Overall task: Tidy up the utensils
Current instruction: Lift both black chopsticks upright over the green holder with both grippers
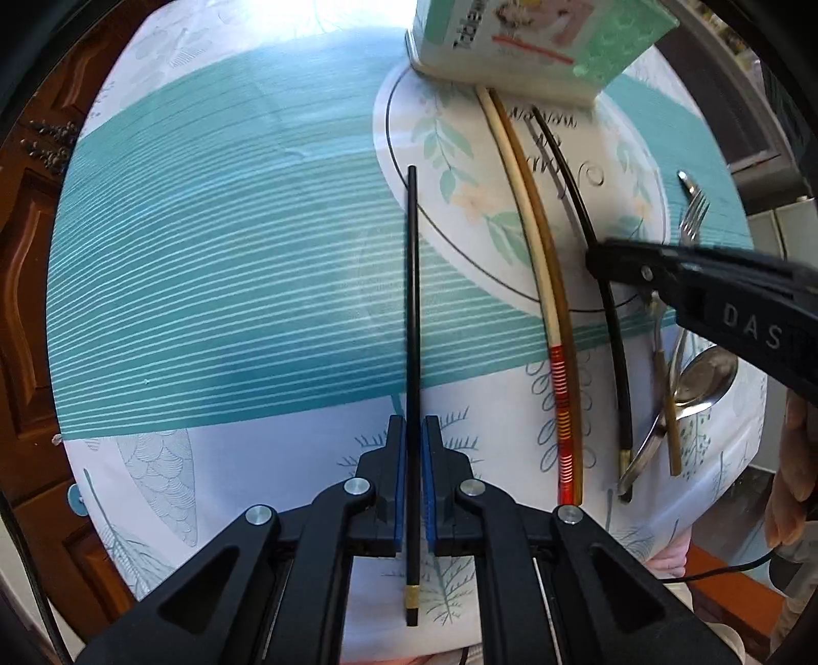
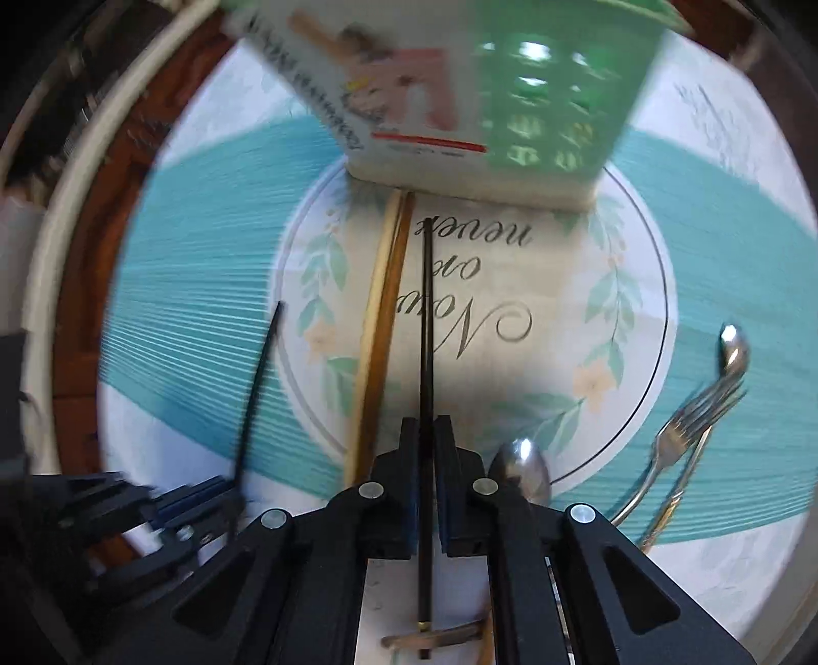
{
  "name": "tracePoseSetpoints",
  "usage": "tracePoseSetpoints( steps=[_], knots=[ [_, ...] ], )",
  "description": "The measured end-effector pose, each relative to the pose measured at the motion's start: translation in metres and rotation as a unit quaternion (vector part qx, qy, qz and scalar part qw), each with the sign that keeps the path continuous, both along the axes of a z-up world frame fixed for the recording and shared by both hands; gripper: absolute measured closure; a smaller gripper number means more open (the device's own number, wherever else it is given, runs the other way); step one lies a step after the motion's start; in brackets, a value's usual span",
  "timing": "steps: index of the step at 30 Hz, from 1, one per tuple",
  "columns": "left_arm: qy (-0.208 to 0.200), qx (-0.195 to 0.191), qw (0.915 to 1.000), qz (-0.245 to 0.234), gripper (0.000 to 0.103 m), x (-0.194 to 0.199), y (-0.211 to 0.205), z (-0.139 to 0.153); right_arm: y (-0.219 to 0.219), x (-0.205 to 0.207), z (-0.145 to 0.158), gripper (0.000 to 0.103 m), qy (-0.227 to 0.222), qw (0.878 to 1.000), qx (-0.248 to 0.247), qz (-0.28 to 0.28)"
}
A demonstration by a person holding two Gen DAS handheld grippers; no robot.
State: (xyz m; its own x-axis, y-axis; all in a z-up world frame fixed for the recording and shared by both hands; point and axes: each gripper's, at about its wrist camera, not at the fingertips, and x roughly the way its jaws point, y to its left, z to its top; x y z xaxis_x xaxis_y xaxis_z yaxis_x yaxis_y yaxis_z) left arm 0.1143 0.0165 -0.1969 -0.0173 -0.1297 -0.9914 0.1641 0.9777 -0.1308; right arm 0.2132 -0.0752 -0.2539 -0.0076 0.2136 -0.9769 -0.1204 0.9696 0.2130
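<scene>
Two black chopsticks were the things in hand. One black chopstick (image 1: 412,358) ran straight up the middle of the left wrist view, from its gold-banded butt low in the frame to its tip at the edge of the printed round motif, and the left gripper (image 1: 414,475) had its blue-padded fingers (image 1: 400,481) closed nearly together on its lower part. The second black chopstick (image 2: 426,399) stood down the centre of the right wrist view, its tip near the lettering, and the right gripper (image 2: 426,475) had its fingers shut close about it; that view was blurred, so I could not tell whether it was lifted or lying on the cloth.

Just left of the second stick lay a cream chopstick (image 1: 516,204) and a brown chopstick (image 1: 531,215) side by side, their tips against the base of the green and white utensil holder (image 1: 537,41) at the top of the frame. At the right edge of the left wrist view lay a fork (image 1: 692,209) and a spoon (image 1: 700,373), with other handles tangled beneath.

The step looked like pairing the black sticks. To do it well, each grip should stay firm, since a thin round stick rolls easily. The sticks should be brought parallel, gold ends matched, clear of the cream and brown pair. The tablecloth (image 1: 230,266) on the table was slick-looking, so a low, gentle set-down would serve best.
</scene>
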Motion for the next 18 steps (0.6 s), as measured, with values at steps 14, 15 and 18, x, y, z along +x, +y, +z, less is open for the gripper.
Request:
tracePoseSetpoints(
  steps=[14,15,18],
  knots=[
    [-0.222,-0.083,0.9713,0.011,0.1,-0.024,-0.021,0.084,-0.08,-0.07,0.073,0.098,-0.169,0.969,0.172,-0.05],
    [-0.236,-0.088,0.9677,0.009,0.1,-0.024,-0.023,0.091,-0.081,-0.076,0.083,0.098,-0.181,0.966,0.176,-0.051],
    [-0.272,-0.085,0.9586,0.001,0.1,-0.024,-0.03,0.106,-0.086,-0.081,0.115,0.098,-0.231,0.957,0.171,-0.045]
  ],
)
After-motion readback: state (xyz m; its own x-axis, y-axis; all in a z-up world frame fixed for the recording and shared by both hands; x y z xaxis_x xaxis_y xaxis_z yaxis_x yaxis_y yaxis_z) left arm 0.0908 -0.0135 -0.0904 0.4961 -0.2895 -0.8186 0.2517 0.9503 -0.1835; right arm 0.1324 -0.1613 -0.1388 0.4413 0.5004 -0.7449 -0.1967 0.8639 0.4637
